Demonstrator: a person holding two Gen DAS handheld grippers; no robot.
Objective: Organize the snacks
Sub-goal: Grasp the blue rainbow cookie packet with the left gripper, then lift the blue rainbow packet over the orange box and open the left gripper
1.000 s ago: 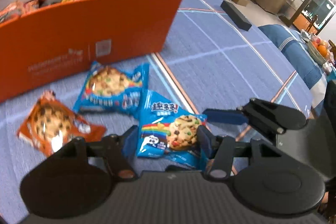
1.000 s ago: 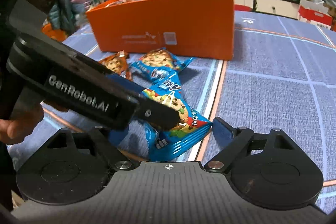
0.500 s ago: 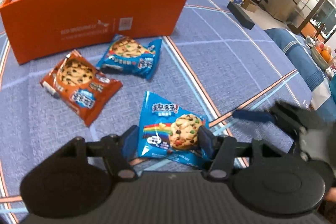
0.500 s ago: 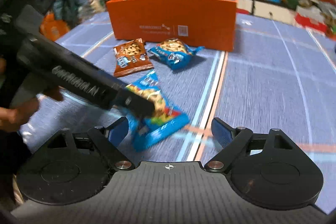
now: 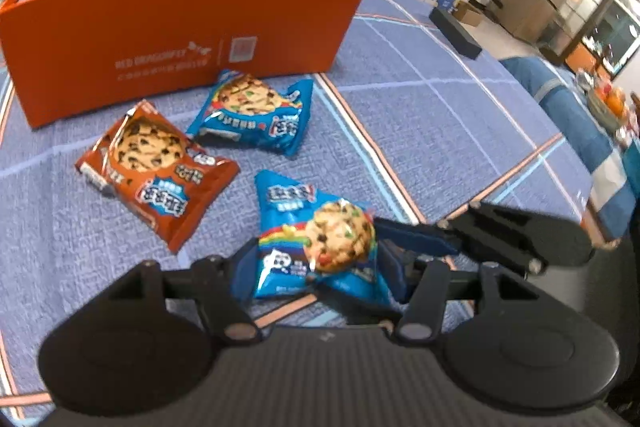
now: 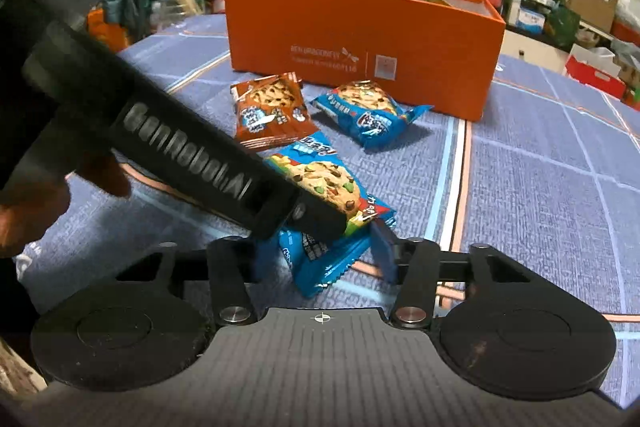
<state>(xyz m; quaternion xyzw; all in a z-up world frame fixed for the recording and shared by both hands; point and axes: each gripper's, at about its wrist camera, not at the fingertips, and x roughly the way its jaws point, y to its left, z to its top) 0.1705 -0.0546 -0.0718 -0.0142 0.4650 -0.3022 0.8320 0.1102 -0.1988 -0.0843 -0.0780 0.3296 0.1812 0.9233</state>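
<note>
A blue rainbow cookie packet (image 5: 320,239) is gripped in my left gripper (image 5: 316,267), held above the blue cloth. In the right wrist view the same packet (image 6: 328,187) also sits between my right gripper's (image 6: 324,255) blue pads, which have closed in on its lower end. A brown cookie packet (image 5: 156,167) and a second blue cookie packet (image 5: 256,115) lie on the cloth in front of the orange box (image 5: 172,31), which holds several snacks.
A blue checked tablecloth (image 5: 440,115) covers the table. A black flat bar (image 5: 456,31) lies at the far right. Blue chairs (image 5: 568,115) stand past the right edge. The left gripper's body (image 6: 160,131) crosses the right wrist view.
My left gripper pulled back from the box with the blue packet. My right gripper came in and closed its fingers onto the same packet.
</note>
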